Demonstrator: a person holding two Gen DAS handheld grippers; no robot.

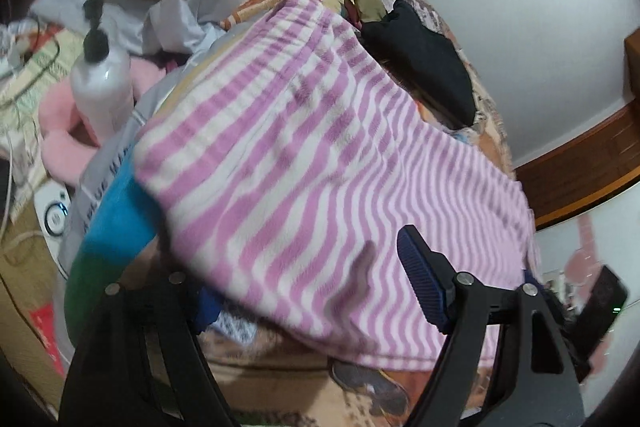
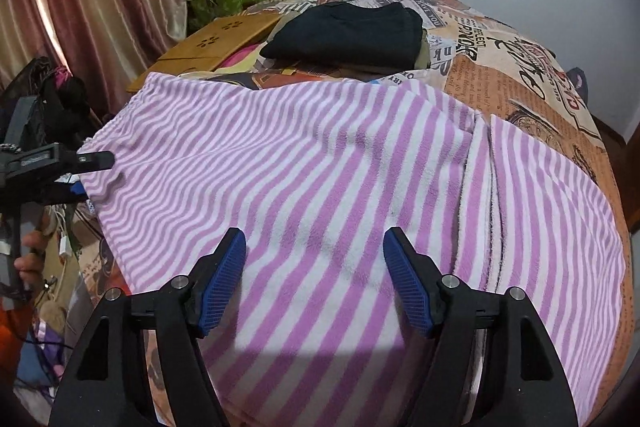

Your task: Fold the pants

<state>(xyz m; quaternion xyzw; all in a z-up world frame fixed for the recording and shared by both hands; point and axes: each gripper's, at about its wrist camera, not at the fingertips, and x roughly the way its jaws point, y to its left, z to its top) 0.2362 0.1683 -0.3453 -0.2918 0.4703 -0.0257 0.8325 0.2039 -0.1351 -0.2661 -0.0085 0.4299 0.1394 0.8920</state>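
Both wrist views close above pants (image 2: pixel 320 167)

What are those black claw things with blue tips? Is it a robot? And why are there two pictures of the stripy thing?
No robot here. A person holds two grabbing tools, one in each hand, each with a small camera looking along its two fingers. One picture comes from the left gripper, the other from the right gripper. Both look down at pink and white striped pants spread on a bed with a printed cover. Folded dark clothes lie behind them. Both tools are open; the right one holds nothing, and I cannot tell whether the left one touches the cloth.
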